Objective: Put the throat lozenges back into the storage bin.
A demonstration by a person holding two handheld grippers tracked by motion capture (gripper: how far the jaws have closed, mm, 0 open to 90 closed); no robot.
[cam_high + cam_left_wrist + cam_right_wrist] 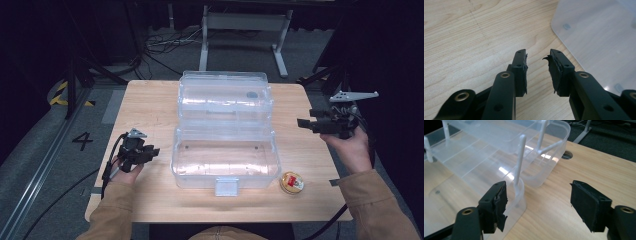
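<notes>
Two black tongs, left tongs [156, 150] and right tongs [301, 122], gape empty beside a clear ribbed plastic box [225, 160] on pale woodgrain

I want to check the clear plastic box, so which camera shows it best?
The high view: the whole clear plastic box sits open mid-table. The right gripper view shows its raised tiers and struts close up; the left gripper view catches just one corner.

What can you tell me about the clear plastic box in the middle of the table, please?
The clear plastic box is a see-through, tackle-style case standing open on the wooden table. Its near lower part looks empty and carries a pale latch at the front edge. Behind it a tray section is raised and swung back on thin clear link arms. No gripper touches it, and a small round tin lies beside its near right corner.
</notes>
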